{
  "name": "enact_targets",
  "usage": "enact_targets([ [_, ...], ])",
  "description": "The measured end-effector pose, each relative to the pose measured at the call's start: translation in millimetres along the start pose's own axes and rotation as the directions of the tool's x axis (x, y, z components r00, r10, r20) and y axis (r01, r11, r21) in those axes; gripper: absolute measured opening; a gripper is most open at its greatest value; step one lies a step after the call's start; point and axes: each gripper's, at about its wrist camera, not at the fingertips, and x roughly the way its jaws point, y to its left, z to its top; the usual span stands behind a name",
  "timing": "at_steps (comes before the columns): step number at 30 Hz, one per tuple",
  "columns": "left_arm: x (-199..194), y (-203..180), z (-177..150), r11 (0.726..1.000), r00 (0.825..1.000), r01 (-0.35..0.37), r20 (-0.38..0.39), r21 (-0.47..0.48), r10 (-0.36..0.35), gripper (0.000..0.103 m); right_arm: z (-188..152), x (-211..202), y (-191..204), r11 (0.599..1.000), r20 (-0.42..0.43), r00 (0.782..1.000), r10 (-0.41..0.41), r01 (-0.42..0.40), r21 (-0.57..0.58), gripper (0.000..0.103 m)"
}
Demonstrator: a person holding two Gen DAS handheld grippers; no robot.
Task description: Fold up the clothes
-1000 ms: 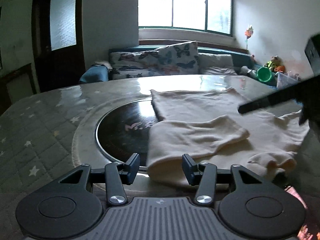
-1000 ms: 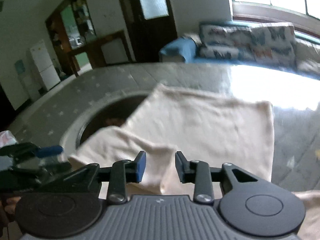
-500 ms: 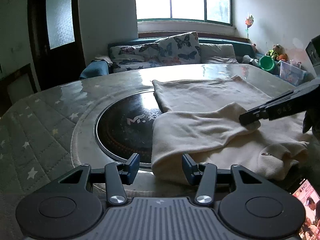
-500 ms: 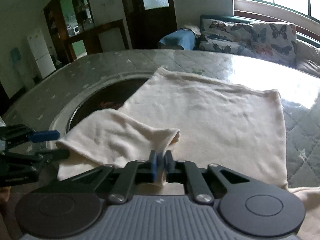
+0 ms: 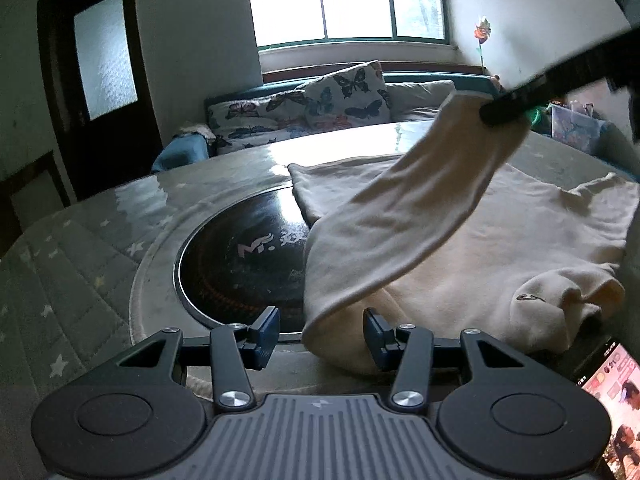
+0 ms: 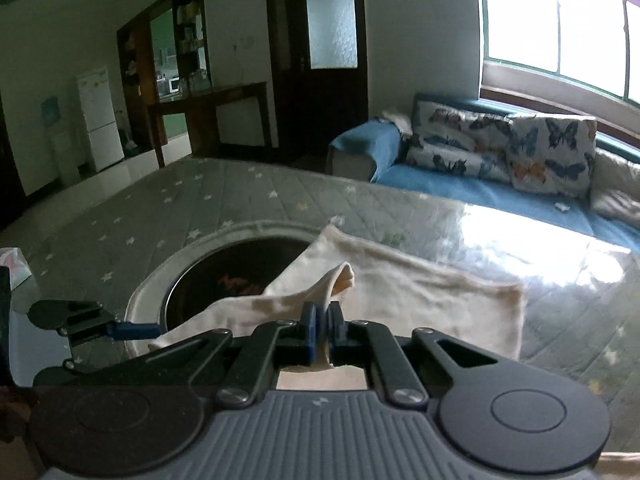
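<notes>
A cream long-sleeved top (image 5: 500,232) lies spread on a round table (image 5: 80,248) covered with a grey, star-patterned quilted cloth. Part of the garment overlaps a dark glass cooktop (image 5: 240,264) set into the table's centre.

The right gripper (image 6: 322,330) has its two blue-padded jaws pressed together on the cuff end of one sleeve (image 5: 400,224) — a pinch of cream fabric pokes up between and past the tips. Seen from the left wrist camera, this sleeve is raised off the table and stretches up and to the right in a taut band, while its shoulder end remains on the table.

The left gripper (image 5: 322,330) waits low at the near edge of the table. Its jaws stand apart, narrowing slightly, with the near fold of the sleeve between them, but the pads do not press the cloth.

The folding looks to be at an early stage. The body of the top appears laid flat, and one sleeve is in hand, probably about to be carried across the body. The neck end at the right sits bunched and rumpled — it seems not yet tidied. The other sleeve and the final folds of the body appear undone.

A phone (image 5: 612,396) with a lit screen lies at the lower right.
</notes>
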Motion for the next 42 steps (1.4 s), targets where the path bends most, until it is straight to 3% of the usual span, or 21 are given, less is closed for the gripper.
enact_targets([
  [2, -1, -3, -1, 1.000, 1.000, -0.006, 0.002, 0.014, 0.006, 0.041, 0, -4, -3, 1.000, 0.008, 1.000, -0.013, 0.013, 0.000, 0.005],
  [3, -1, -4, -1, 1.000, 1.000, -0.010, 0.002, 0.025, 0.010, 0.030, -1, -6, -5, 1.000, 0.009, 1.000, -0.018, 0.018, 0.003, 0.005],
  [6, -2, -8, -1, 0.998, 1.000, -0.025, 0.010, 0.055, 0.024, 0.014, -6, -8, -11, 0.999, 0.002, 0.999, -0.034, 0.034, 0.016, 0.005],
  [8, -5, -12, -1, 0.997, 0.999, -0.040, 0.027, 0.064, 0.038, 0.011, -11, -9, -15, 0.999, -0.006, 0.999, -0.040, 0.041, 0.028, 0.005],
  [15, -12, -25, -6, 0.987, 0.995, -0.090, 0.055, 0.137, 0.083, 0.012, -36, -9, -27, 0.995, -0.047, 0.998, -0.049, 0.052, 0.079, 0.005],
  [21, -14, -20, -7, 0.992, 1.000, -0.012, 0.015, 0.126, 0.010, 0.017, -64, 7, -36, 0.990, -0.131, 0.990, -0.052, 0.069, 0.124, 0.005],
  [24, -18, -12, -7, 0.993, 0.998, 0.061, -0.011, 0.101, -0.060, 0.022, -72, 12, -39, 0.989, -0.164, 0.985, -0.050, 0.071, 0.127, 0.006],
  [29, -29, 12, 6, 0.988, 0.988, 0.149, -0.033, 0.024, -0.148, 0.023, -70, 5, -43, 0.989, -0.150, 0.986, -0.071, 0.089, 0.117, 0.017],
  [32, -26, 23, 24, 0.988, 0.989, 0.145, -0.031, -0.045, -0.146, 0.023, -64, -4, -43, 0.989, -0.113, 0.990, -0.080, 0.094, 0.117, 0.018],
  [36, 0, 32, 42, 0.984, 0.987, 0.151, -0.043, -0.092, -0.156, 0.022, -57, 1, -25, 0.996, -0.098, 0.995, -0.001, 0.011, 0.093, 0.018],
  [38, 12, 32, 47, 0.985, 0.984, 0.170, -0.042, -0.039, -0.172, 0.022, -56, 7, -11, 0.997, -0.105, 0.993, 0.047, -0.041, 0.063, 0.018],
  [40, 21, 24, 51, 0.983, 0.987, 0.159, -0.037, 0.094, -0.156, 0.022, -54, 15, 8, 0.995, -0.117, 0.988, 0.102, -0.101, 0.014, 0.018],
  [42, 27, 19, 54, 0.964, 0.986, 0.168, -0.039, 0.208, -0.163, 0.019, -52, 23, 28, 0.986, -0.132, 0.979, 0.156, -0.162, -0.033, 0.019],
])
